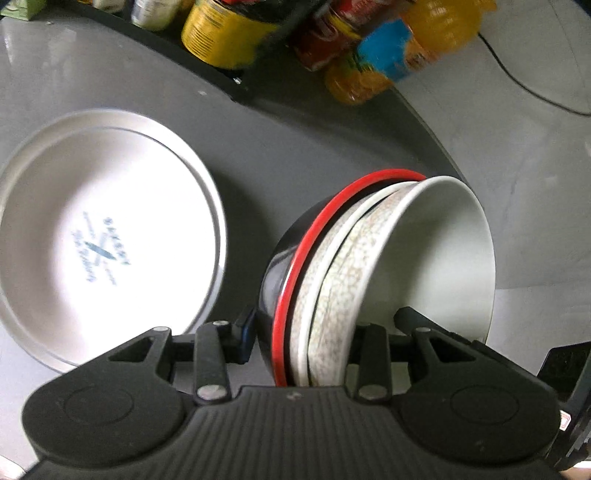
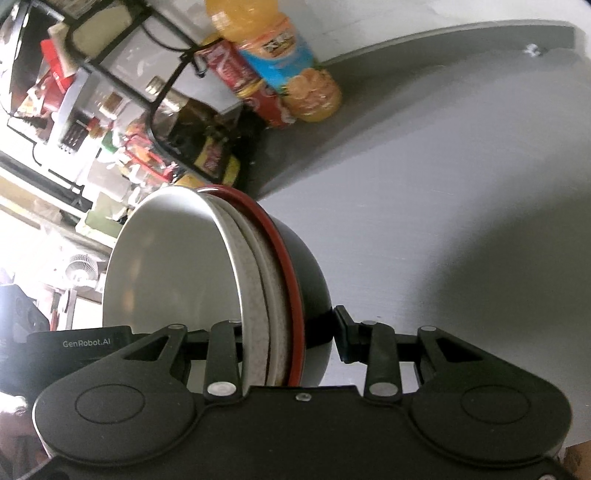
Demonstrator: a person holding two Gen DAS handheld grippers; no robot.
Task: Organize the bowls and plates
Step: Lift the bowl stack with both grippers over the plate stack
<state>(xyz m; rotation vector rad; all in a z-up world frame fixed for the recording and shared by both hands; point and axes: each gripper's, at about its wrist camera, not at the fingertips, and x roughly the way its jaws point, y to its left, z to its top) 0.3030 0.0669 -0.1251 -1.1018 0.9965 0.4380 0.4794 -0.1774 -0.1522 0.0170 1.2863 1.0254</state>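
Note:
Several nested bowls form one stack: a black bowl (image 1: 269,280) with a red rim outside, a speckled bowl (image 1: 343,280) within, and a white bowl (image 1: 436,251) innermost. My left gripper (image 1: 327,328) is shut on the stack's rim wall, one finger outside the black bowl and one inside the white one. My right gripper (image 2: 288,332) is shut on the same stack's rim, gripping black bowl (image 2: 306,273) and white bowl (image 2: 166,258) from the opposite side. The stack is lifted above the grey table (image 1: 258,155). A white plate (image 1: 103,236) with blue print lies on the table to the left.
A black rack (image 1: 207,70) at the table's back holds a yellow can (image 1: 221,33) and other goods. A red can (image 1: 325,40) and an orange juice bottle (image 1: 399,51) stand beside it; the juice bottle (image 2: 280,59) also shows in the right wrist view. A cable (image 1: 524,85) runs behind.

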